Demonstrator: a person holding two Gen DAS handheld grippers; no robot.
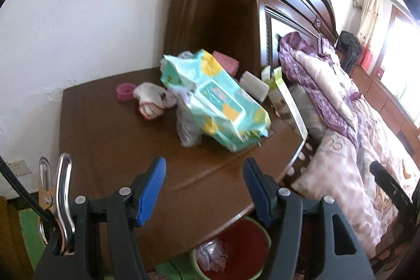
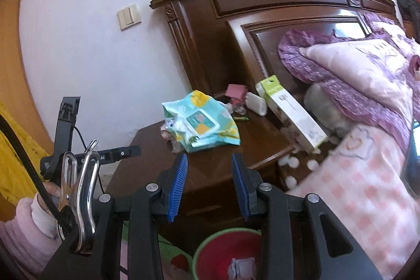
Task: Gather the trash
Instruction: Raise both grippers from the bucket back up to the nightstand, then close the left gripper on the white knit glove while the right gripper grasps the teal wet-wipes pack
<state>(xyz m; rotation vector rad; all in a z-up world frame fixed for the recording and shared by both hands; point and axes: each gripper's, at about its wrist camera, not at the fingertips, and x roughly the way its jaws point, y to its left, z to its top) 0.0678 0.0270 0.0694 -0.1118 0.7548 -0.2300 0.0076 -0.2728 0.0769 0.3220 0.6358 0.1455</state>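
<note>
A brown wooden nightstand [image 1: 110,148] carries a teal wet-wipes pack [image 1: 218,101], a clear crumpled plastic bag [image 1: 187,127] under it, a white-and-red cloth [image 1: 149,101] and a pink item [image 1: 123,92]. A red bin with a green rim [image 1: 236,248] stands on the floor below and holds crumpled trash [image 1: 210,253]. My left gripper [image 1: 204,190] is open and empty above the nightstand's front edge. My right gripper [image 2: 210,185] is open and empty above the bin [image 2: 228,251], short of the wipes pack [image 2: 202,122]. The nightstand [image 2: 210,156] shows in the right wrist view too.
A green-and-white box [image 2: 291,112] leans at the nightstand's right edge, with a white block [image 2: 256,102] and pink box [image 2: 236,91] behind. The bed with pink and purple bedding [image 2: 362,148] lies right. The brown headboard [image 2: 262,17] stands behind. White cotton balls [image 2: 288,162] lie by the bed.
</note>
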